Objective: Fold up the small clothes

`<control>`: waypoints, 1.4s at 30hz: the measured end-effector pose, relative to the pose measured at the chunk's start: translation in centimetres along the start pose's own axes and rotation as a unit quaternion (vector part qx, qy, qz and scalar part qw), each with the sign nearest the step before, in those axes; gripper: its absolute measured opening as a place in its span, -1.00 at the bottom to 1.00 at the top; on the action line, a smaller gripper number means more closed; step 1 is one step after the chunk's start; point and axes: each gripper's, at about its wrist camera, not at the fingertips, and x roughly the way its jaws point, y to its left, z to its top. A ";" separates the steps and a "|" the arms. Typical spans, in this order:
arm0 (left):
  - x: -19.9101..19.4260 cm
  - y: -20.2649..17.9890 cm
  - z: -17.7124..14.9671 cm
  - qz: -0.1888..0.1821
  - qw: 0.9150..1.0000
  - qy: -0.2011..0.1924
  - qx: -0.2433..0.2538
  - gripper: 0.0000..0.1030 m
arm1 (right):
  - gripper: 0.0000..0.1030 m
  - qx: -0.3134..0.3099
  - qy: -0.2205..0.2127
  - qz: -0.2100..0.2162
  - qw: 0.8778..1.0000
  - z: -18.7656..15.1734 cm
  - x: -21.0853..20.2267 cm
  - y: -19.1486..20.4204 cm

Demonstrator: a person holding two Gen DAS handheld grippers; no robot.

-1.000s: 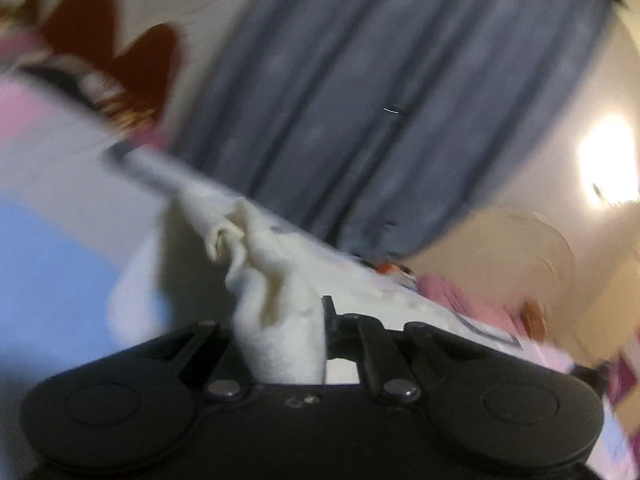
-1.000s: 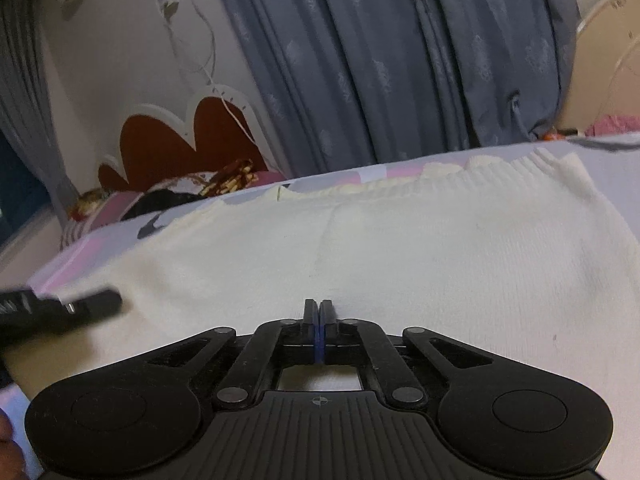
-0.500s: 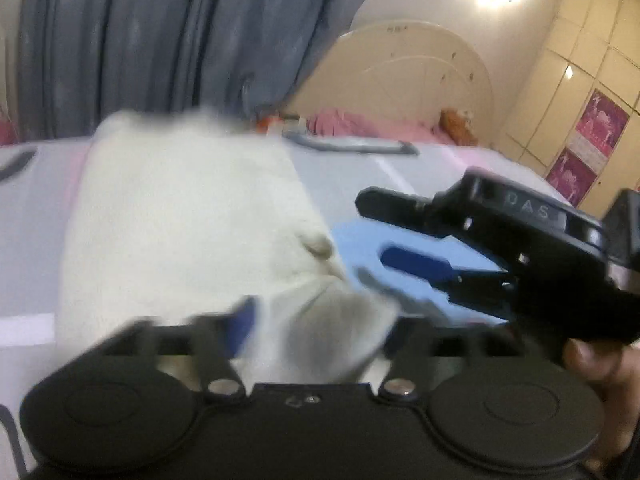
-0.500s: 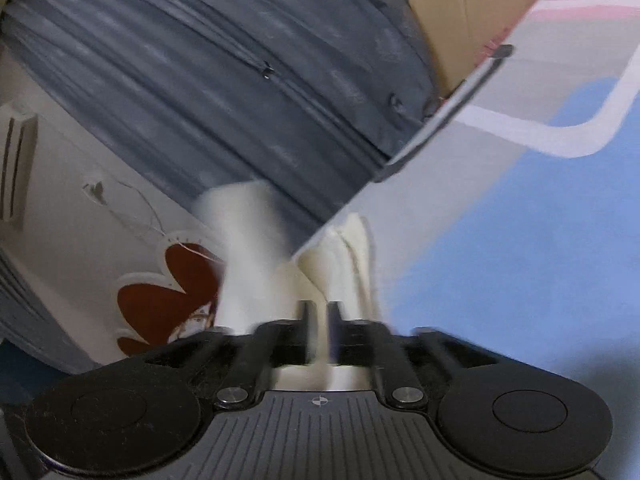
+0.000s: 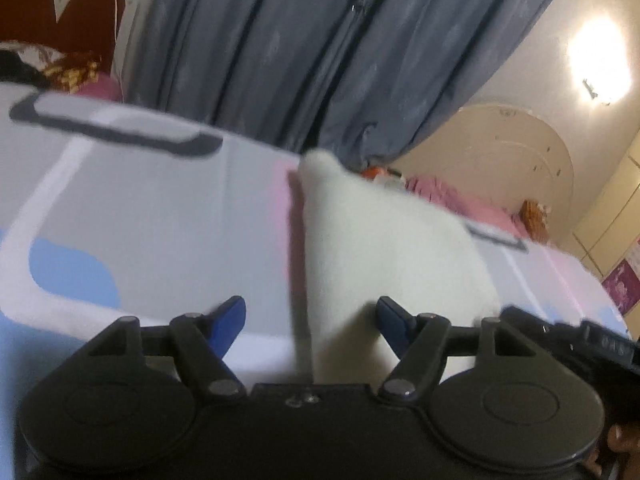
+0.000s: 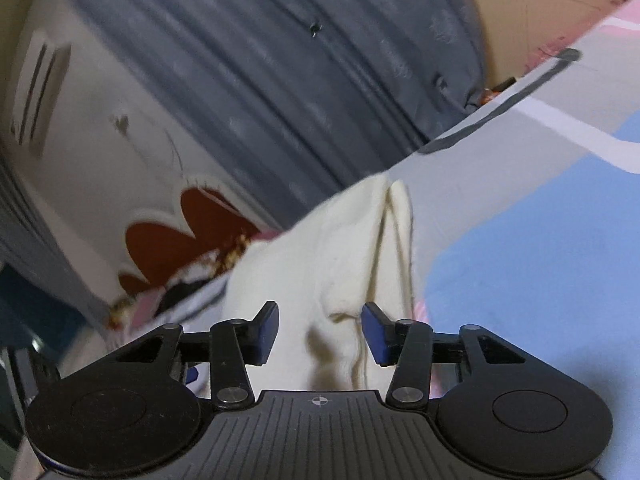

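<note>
Fingers of both the left gripper (image 5: 310, 320) and right gripper (image 6: 319, 330) stand spread, gripping nothing; the cream knitted garment (image 6: 344, 264) lies folded on the bed (image 5: 160, 208), probably needing smoothing next.

You are looking at one cream garment (image 5: 384, 248), lying on one patterned bedsheet (image 5: 152, 216). You are holding two grippers, the left gripper (image 5: 312, 320) and the right gripper (image 6: 320, 328), each showing two blue fingertips (image 6: 376, 332). One grey curtain (image 5: 300, 52) is hanging behind, beside one red headboard (image 6: 200, 220), and one lamp (image 5: 598, 64) is glowing.
</note>
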 end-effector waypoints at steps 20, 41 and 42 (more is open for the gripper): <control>0.3 -3.2 0.4 -0.005 0.997 -0.007 0.078 0.12 | -0.75 -0.119 0.053 -0.031 0.991 1.3 1.9 1.6; 8.8 -6.3 4.2 -0.036 0.987 0.020 0.156 0.12 | -0.73 -0.201 0.043 -0.132 0.970 2.2 7.0 0.7; 8.5 -6.6 4.1 -0.032 0.986 0.018 0.161 0.12 | -0.73 -0.187 0.049 -0.131 0.972 2.6 6.9 0.4</control>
